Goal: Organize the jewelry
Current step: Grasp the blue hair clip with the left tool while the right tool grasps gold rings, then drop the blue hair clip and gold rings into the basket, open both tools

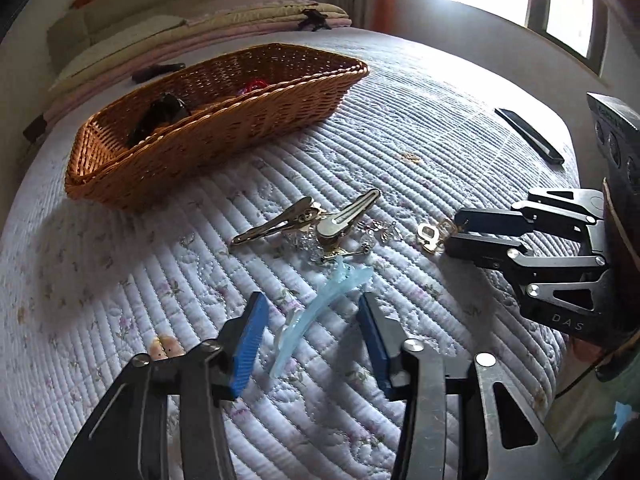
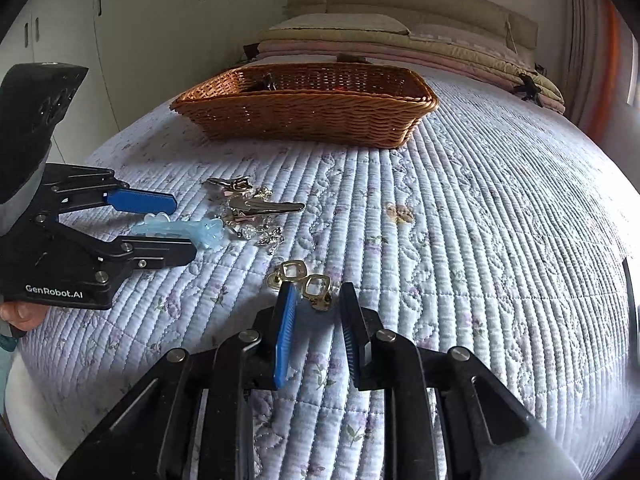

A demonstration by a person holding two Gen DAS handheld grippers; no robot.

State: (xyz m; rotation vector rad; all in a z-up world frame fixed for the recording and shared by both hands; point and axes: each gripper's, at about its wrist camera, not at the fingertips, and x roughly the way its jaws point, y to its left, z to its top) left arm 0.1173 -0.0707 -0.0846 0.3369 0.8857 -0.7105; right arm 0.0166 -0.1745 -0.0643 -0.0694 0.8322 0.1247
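Two grippers work over a quilted bedspread [image 2: 460, 208]. The left gripper [image 1: 312, 320] is spread around a pale blue hair clip [image 1: 316, 308]; the right gripper [image 2: 318, 300] is spread around gold square earrings [image 2: 306, 280]. A wicker basket [image 2: 308, 120] sits beyond.

We hold our left gripper [image 1: 310, 330] low and level, its blue-padded fingers [image 1: 250, 344] spread wide apart. Our right gripper [image 2: 316, 312] sits low too, angled in from the right side, fingers [image 2: 286, 320] parted by a narrower gap. A thumb [image 2: 20, 314] shows under the left gripper's handle.
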